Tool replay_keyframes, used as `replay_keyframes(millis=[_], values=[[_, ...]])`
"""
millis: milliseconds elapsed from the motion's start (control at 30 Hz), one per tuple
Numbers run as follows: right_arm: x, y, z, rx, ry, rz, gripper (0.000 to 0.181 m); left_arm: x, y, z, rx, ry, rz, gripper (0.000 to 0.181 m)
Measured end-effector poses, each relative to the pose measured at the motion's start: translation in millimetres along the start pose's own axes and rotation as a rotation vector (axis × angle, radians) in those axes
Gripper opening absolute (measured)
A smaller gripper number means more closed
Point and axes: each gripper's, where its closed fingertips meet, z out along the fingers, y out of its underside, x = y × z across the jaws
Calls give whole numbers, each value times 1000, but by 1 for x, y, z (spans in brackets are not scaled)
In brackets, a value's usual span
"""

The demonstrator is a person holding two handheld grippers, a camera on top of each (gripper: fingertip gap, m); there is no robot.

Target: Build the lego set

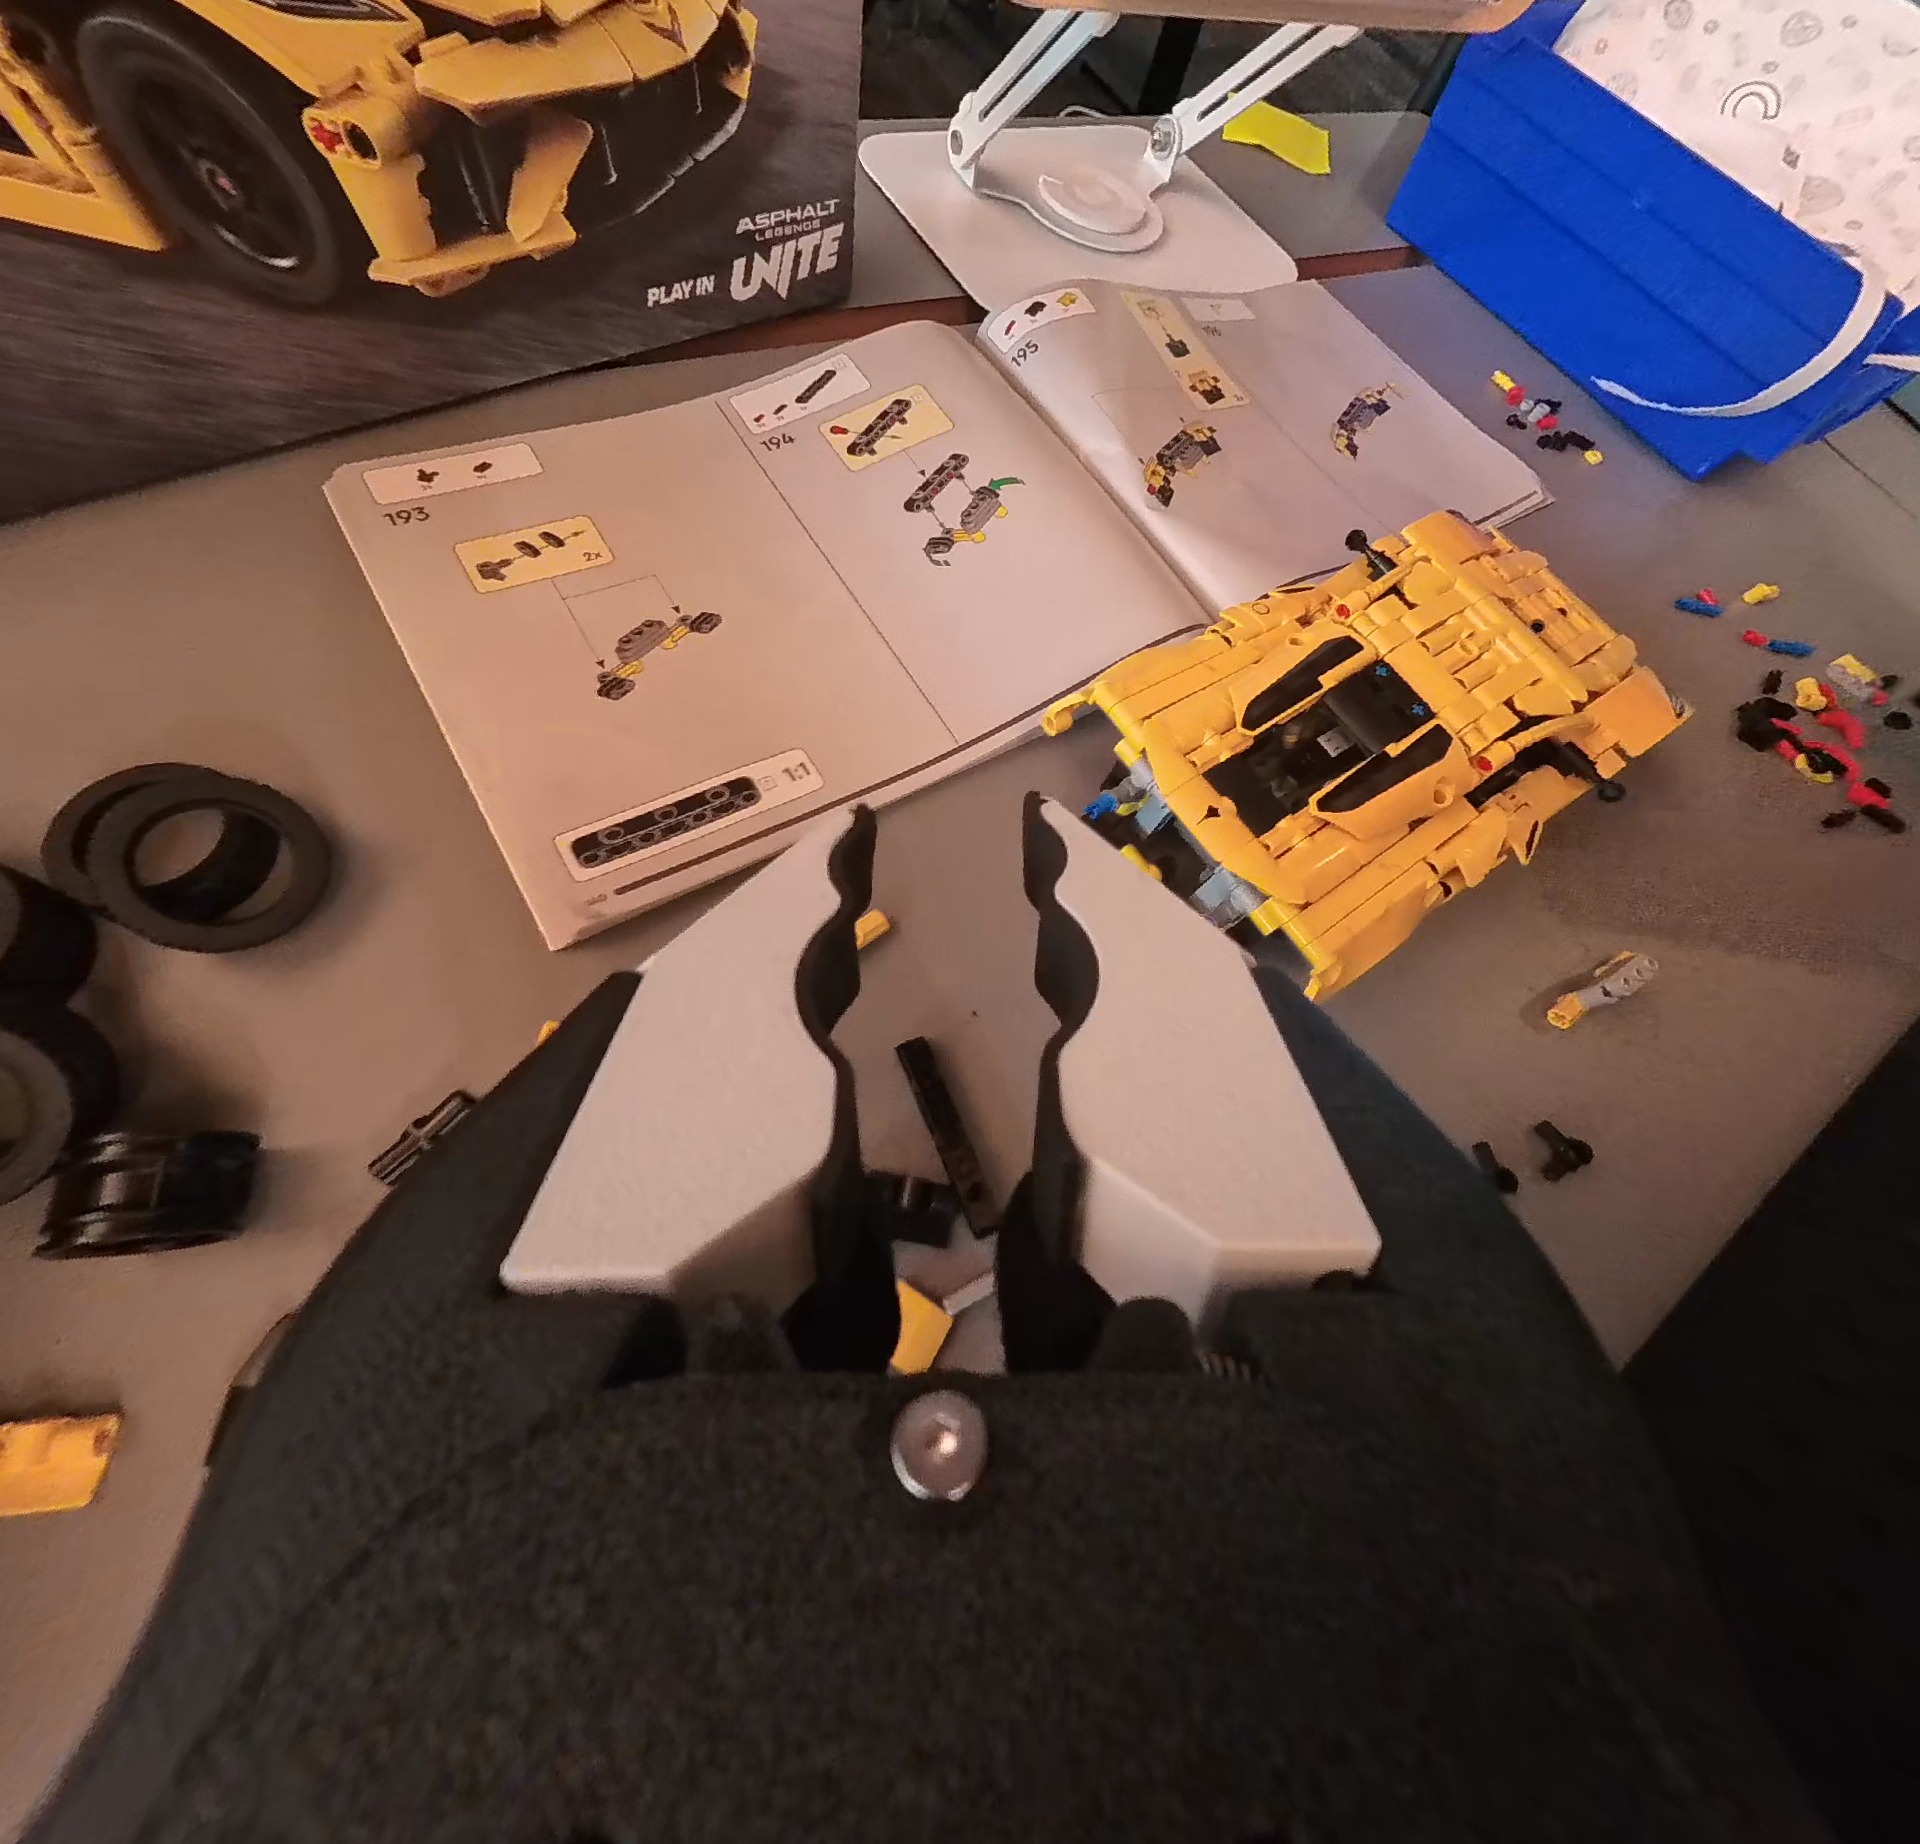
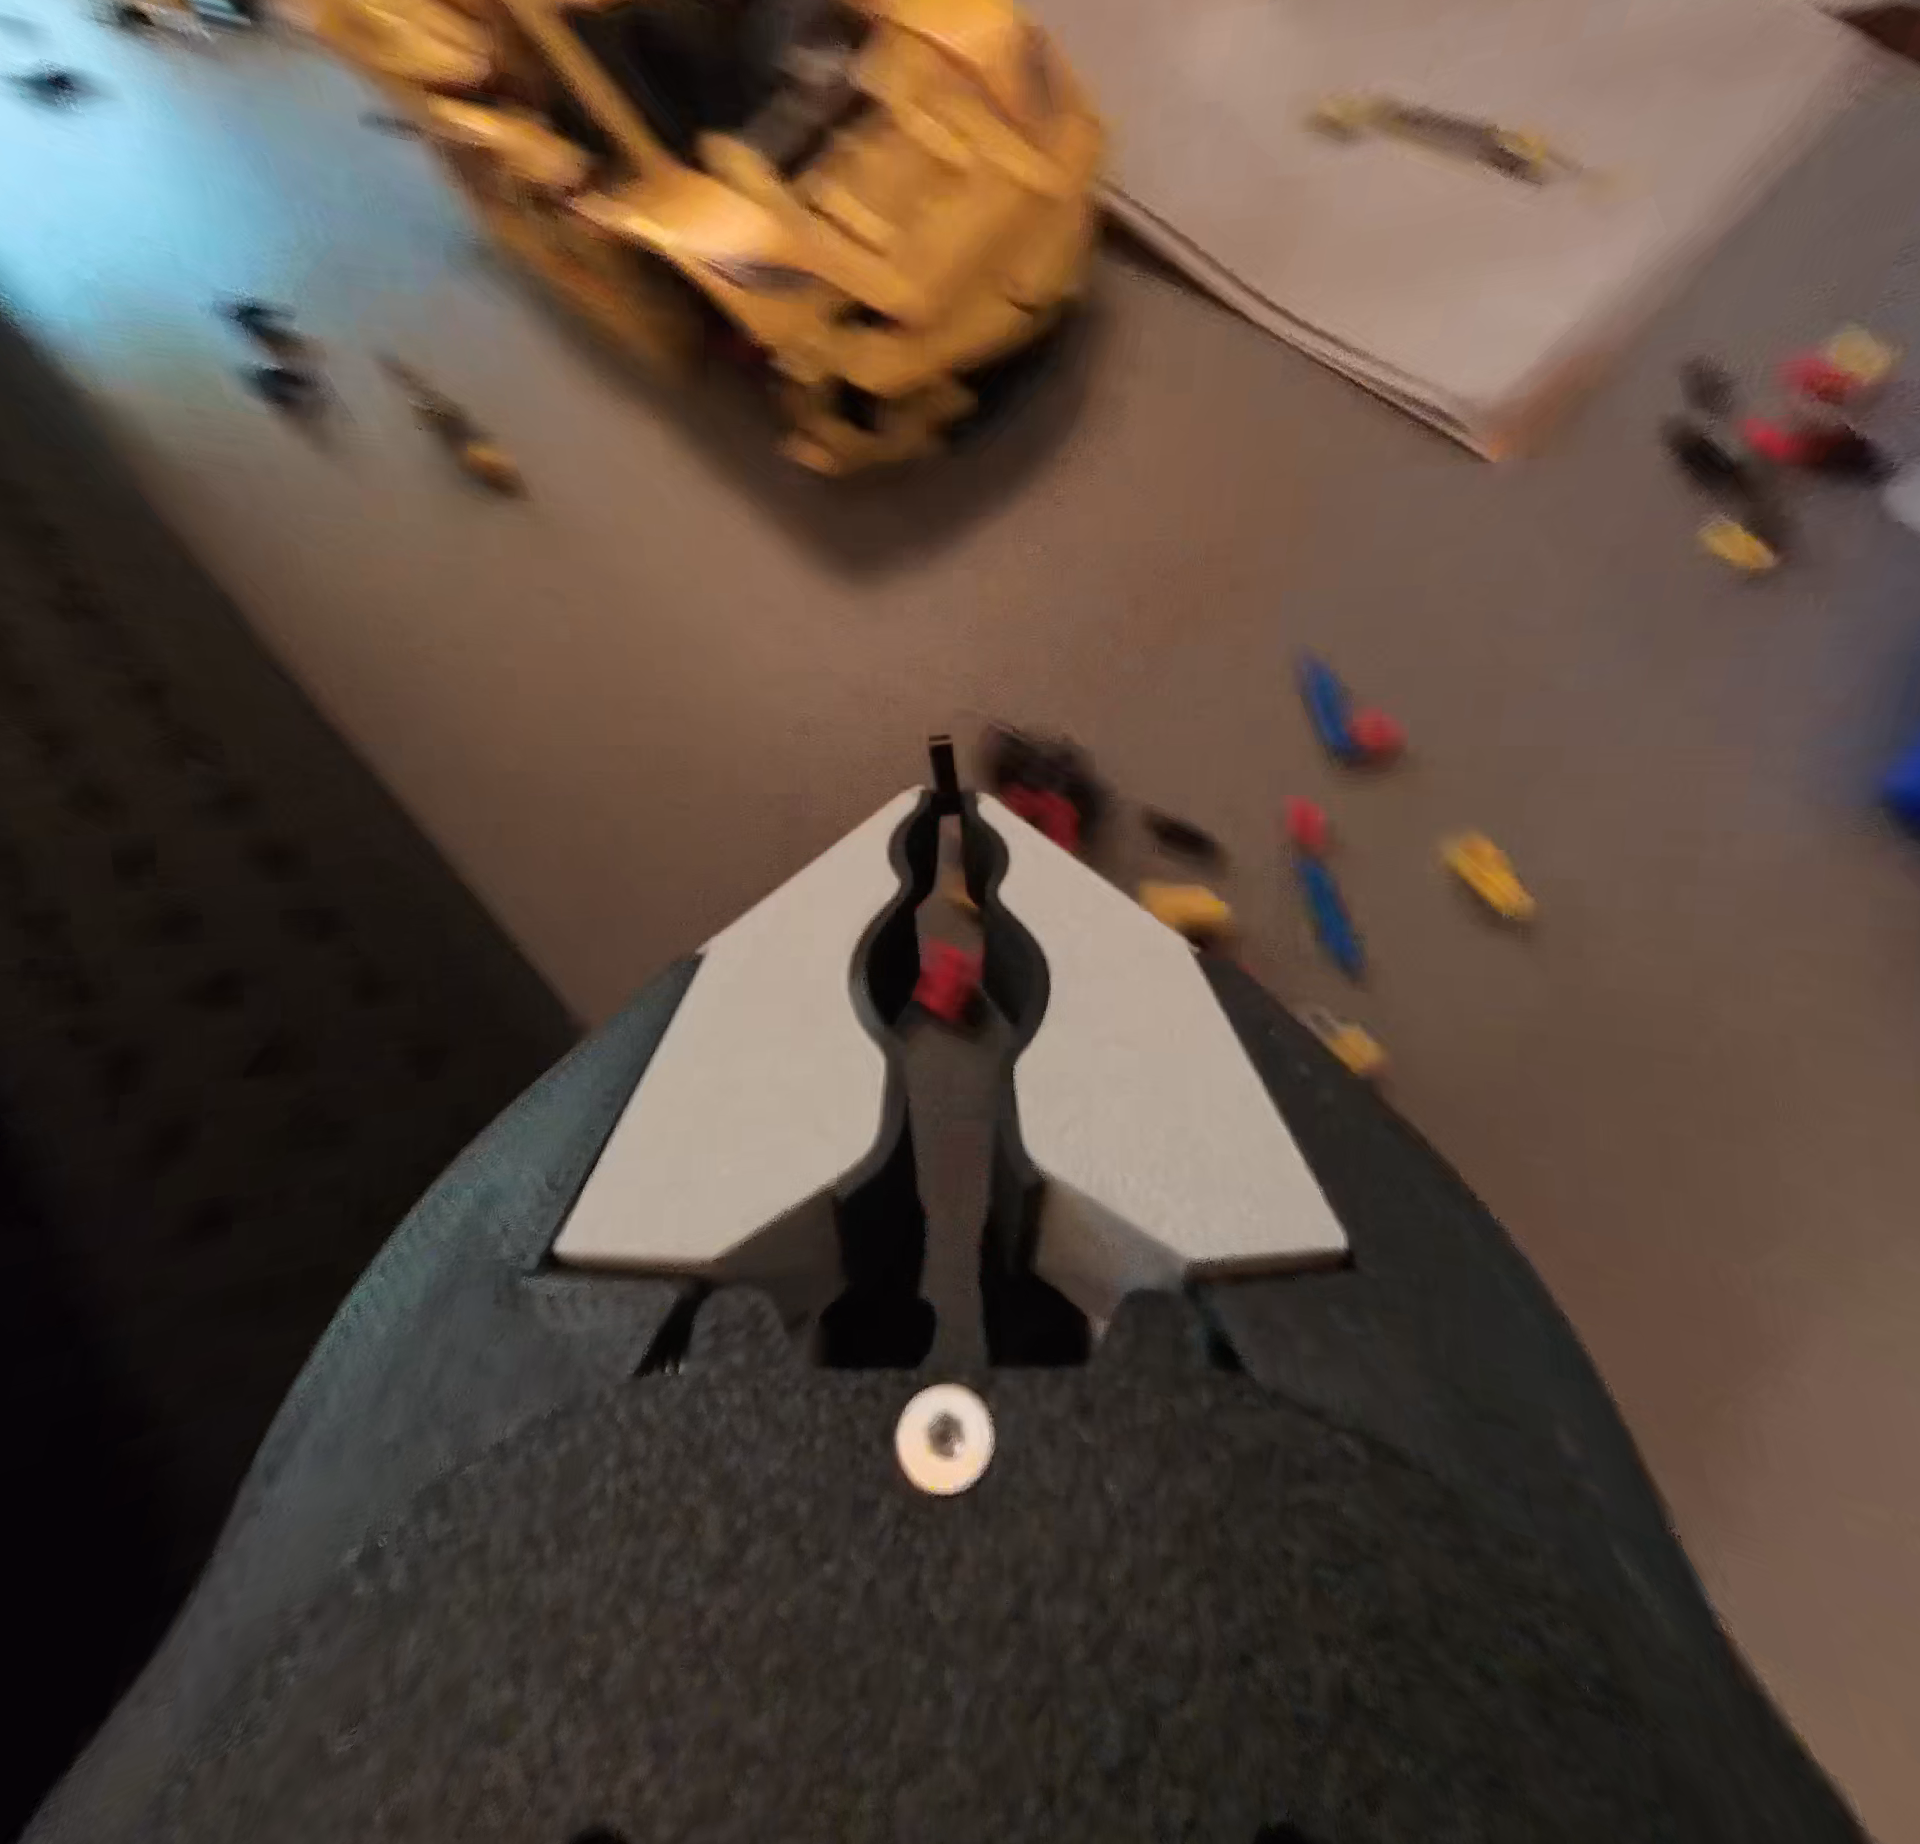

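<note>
Fingers of the right gripper (image 2: 951, 807) pinch a thin black pin (image 2: 943, 771) at their very tips, likely so its free end can enter a hole. Left gripper (image 1: 945, 823) hovers with fingers parted, empty, over a black beam (image 1: 940, 1119) on the table (image 1: 312, 1015). At its 2 o'clock lies the yellow car (image 1: 1371, 745), beside the open instruction booklet (image 1: 727, 610).
</note>
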Motion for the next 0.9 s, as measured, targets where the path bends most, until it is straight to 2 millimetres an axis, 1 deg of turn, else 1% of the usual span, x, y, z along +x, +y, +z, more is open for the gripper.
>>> replay_keyframes(millis=[67,100,133,167,200,267,333,400,467,500,533,567,600,633,667,700,767,800,833,900], values=[[-51,-23,17,11,-153,-71,3,-1,0,-3,3,-4,-3,28],[-74,-30,30,7,-204,-107,3,-1,1,-4,5,-7,-4,28],[-93,-31,43,-15,-234,-148,3,-2,1,-5,5,-9,-4,28],[-107,-31,55,-37,-249,-191,3,-2,2,-6,5,-10,-6,28],[-117,-30,67,-52,-250,-225,3,-1,3,-7,6,-10,-8,28],[-130,-25,86,-93,-250,-274,3,-1,4,-10,8,-10,-12,28],[-135,-18,98,-148,-247,-309,3,-2,6,-12,8,-12,-15,28],[-139,-16,105,-167,-251,-326,3,-2,7,-13,11,-11,-19,28],[-141,-17,107,-157,-252,-328,3,-3,7,-14,13,-11,-24,28],[-140,-16,106,-155,-249,-324,3,-3,8,-13,13,-10,-26,28],[-138,-16,104,-155,-245,-314,7,-4,8,-13,13,-10,-27,28],[-135,-17,100,-148,-239,-299,17,-4,8,-13,13,-10,-26,28],[-127,-18,92,-132,-227,-275,18,-4,8,-13,11,-10,-26,28],[-116,-20,82,-104,-202,-235,18,-4,8,-12,10,-10,-24,28],[-99,-21,69,-75,-158,-188,18,-4,8,-12,9,-11,-22,28],[-78,-18,55,-57,-92,-142,15,-4,9,-12,9,-12,-21,28],[-32,-1,29,-69,73,-74,12,-5,8,-11,8,-10,-23,28],[-13,9,19,-88,147,-54,12,-6,7,-11,11,-9,-25,28],[-1,17,11,-108,188,-47,13,-6,6,-9,14,-5,-28,28],[8,28,6,-130,214,-44,14,-5,4,-7,14,6,-32,28]])
